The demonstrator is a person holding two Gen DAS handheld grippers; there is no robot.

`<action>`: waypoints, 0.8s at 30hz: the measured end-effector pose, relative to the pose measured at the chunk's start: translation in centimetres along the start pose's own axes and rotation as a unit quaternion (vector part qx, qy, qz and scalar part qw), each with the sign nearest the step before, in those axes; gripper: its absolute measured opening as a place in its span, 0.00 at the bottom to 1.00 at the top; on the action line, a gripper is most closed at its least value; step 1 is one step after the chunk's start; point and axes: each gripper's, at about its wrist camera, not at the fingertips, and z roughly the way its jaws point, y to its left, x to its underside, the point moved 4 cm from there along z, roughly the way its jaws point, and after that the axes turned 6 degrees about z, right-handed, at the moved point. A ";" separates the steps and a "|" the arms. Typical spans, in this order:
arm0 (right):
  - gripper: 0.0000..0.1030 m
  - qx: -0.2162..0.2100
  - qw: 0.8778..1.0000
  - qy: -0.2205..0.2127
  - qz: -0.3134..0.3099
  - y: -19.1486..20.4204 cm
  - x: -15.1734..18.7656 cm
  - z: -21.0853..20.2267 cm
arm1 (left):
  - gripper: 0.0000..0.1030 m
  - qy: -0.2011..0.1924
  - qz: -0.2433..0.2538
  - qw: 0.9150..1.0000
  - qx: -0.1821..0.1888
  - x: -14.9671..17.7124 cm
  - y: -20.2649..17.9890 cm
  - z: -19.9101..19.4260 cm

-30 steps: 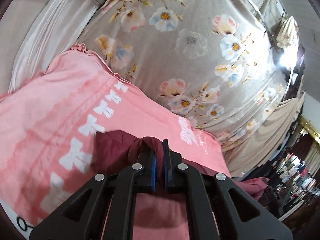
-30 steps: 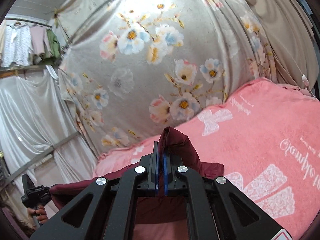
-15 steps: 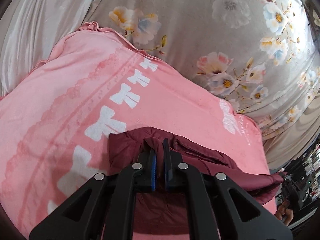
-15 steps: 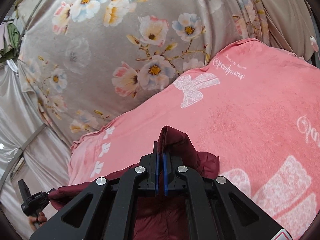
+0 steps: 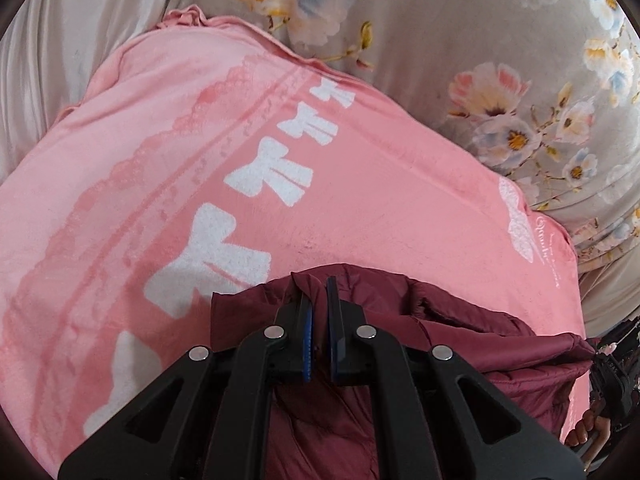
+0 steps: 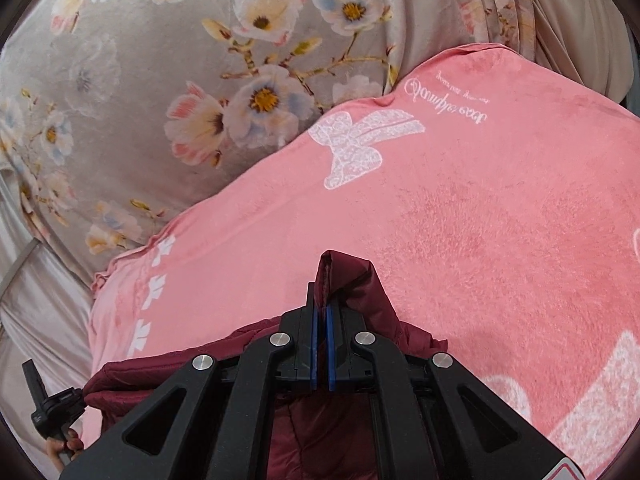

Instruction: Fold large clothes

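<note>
A dark red padded jacket (image 5: 460, 320) hangs stretched between my two grippers, low over a pink blanket (image 5: 360, 184) with white bows. My left gripper (image 5: 319, 292) is shut on one pinched corner of the jacket. In the right wrist view my right gripper (image 6: 322, 296) is shut on the other corner, where a fold of the jacket (image 6: 352, 276) sticks up past the fingertips. The jacket's body sags below both grippers and is mostly hidden by them. The other gripper and the person's hand show at each view's lower edge, at the jacket's far end.
The pink blanket (image 6: 480, 220) lies over a grey sheet with a flower print (image 6: 160, 80) on the bed. Pale silky curtain cloth (image 5: 60, 40) hangs at the bed's far side. The person's fingers (image 6: 60, 446) hold the left gripper's handle.
Both grippers have come down and forward toward the pink blanket, tilting more downward. The jacket stayed pinched in both and now sits close above the blanket. The room's background has dropped out of view.
</note>
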 end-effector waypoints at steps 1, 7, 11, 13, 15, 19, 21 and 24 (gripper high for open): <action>0.03 0.004 1.000 0.003 -0.001 -0.1 0.1 0.5 | 0.05 0.007 -0.001 1.000 -0.001 0.1 0.1 0.8; 0.03 0.028 0.999 0.028 0.004 -1.6 1.0 3.8 | 0.06 0.031 -0.010 0.999 -0.008 1.0 0.7 4.1; 0.03 0.038 0.998 0.048 0.011 -2.9 1.9 5.8 | 0.07 0.039 -0.007 0.999 -0.010 1.5 0.8 5.4; 0.03 0.041 0.998 0.053 0.010 -3.1 2.1 6.2 | 0.07 0.044 -0.008 0.999 -0.008 1.8 0.9 6.0; 0.02 0.045 0.997 0.056 0.009 -3.3 2.4 6.6 | 0.07 0.048 -0.014 0.999 -0.001 2.2 1.1 6.6; 0.02 0.051 0.997 0.061 0.005 -3.5 2.7 7.2 | 0.07 0.045 -0.014 0.999 0.002 2.5 1.1 7.1; 0.03 0.041 0.997 0.064 0.011 -3.6 2.6 7.2 | 0.07 0.041 -0.010 0.999 0.000 2.5 1.0 7.2; 0.13 0.020 0.999 0.047 0.016 -3.4 1.7 5.4 | 0.09 0.031 -0.018 0.999 0.014 2.5 1.3 6.9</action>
